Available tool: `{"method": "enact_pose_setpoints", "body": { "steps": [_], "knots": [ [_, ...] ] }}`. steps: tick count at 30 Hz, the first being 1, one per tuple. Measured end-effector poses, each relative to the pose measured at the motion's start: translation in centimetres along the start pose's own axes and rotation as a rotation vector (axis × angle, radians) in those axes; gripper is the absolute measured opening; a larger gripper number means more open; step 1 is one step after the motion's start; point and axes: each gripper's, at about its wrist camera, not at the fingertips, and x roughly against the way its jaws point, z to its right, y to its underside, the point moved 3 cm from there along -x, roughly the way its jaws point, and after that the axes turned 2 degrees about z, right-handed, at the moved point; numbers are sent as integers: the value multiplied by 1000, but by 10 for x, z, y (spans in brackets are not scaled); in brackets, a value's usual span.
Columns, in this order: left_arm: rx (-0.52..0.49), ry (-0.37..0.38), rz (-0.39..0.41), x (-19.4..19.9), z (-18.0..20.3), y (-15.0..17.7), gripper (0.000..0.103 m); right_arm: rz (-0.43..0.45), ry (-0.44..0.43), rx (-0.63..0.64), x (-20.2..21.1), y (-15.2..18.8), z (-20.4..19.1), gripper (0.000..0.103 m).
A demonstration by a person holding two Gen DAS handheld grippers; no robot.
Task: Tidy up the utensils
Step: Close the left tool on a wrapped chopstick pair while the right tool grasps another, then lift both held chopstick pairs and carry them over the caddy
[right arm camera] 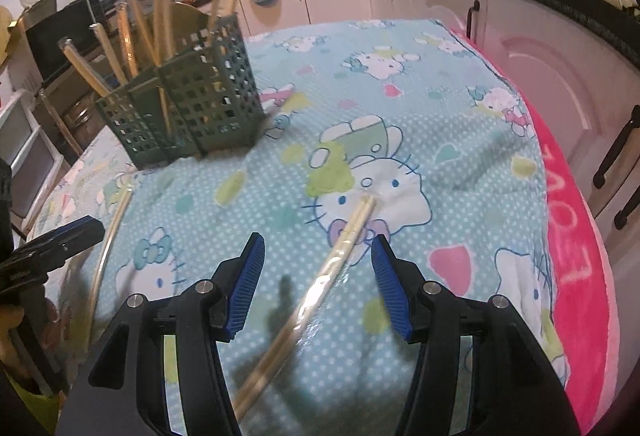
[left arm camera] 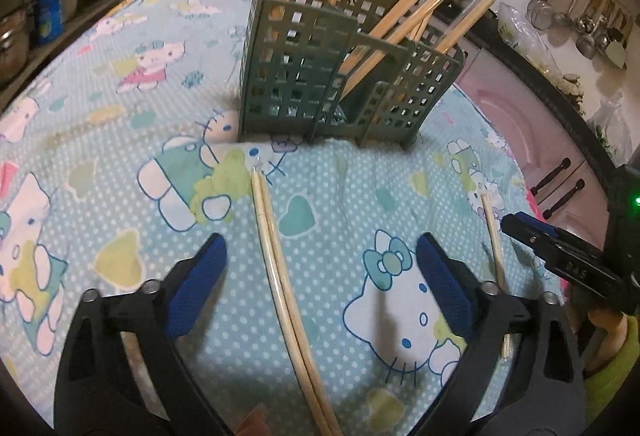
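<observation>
A green lattice utensil holder (left arm camera: 304, 76) (right arm camera: 192, 108) stands on the cartoon-print cloth with several chopsticks upright in it. One pair of pale chopsticks (left arm camera: 276, 264) lies flat on the cloth between the fingers of my left gripper (left arm camera: 322, 242), which is open; the pads stand well clear of the sticks. A second pair in a clear wrapper (right arm camera: 340, 248) lies between the fingers of my right gripper (right arm camera: 317, 240), also open and not touching it. Each gripper's finger shows at the edge of the other's view.
The cloth (left arm camera: 120, 140) covers a table whose pink-edged right side (right arm camera: 576, 276) drops off toward kitchen cabinets (right arm camera: 560, 84). Shelves with pots (left arm camera: 16, 36) sit on the left. A person's green sleeve (left arm camera: 612, 364) shows at the lower right.
</observation>
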Motion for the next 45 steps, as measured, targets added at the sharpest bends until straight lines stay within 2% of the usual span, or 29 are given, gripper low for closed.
{"method": "enact_pose_setpoints", "body": {
  "steps": [2,8,21,24,28,31,35,37,45],
  "knots": [
    [20,10,-11,-3,-4,0,72,-12,1,-3,-5,-2,3,54],
    [42,1,-54,-19,-10,-8,52,-56,-5,-17,-20,-7,10,54],
    [38,-39,-100,-43,-18,-30,47,-135,8,-35,-49,-23,17,53],
    [35,-47,-102,-46,-19,-33,46,-139,30,-22,-54,-26,16,44],
    [28,-59,-107,-48,-22,-35,40,-127,46,-26,-54,-31,17,16],
    [27,-68,-108,-50,-26,-38,32,-120,20,-26,-52,-34,15,10],
    [26,-89,-115,-51,-32,-40,14,-95,-40,-15,-45,-37,3,8],
    [27,-95,-121,-51,-35,-42,9,-81,-67,7,-40,-38,-7,7],
    [21,-74,-120,-42,-39,-44,5,-50,-140,69,-25,-46,-43,6]
  ]
}}
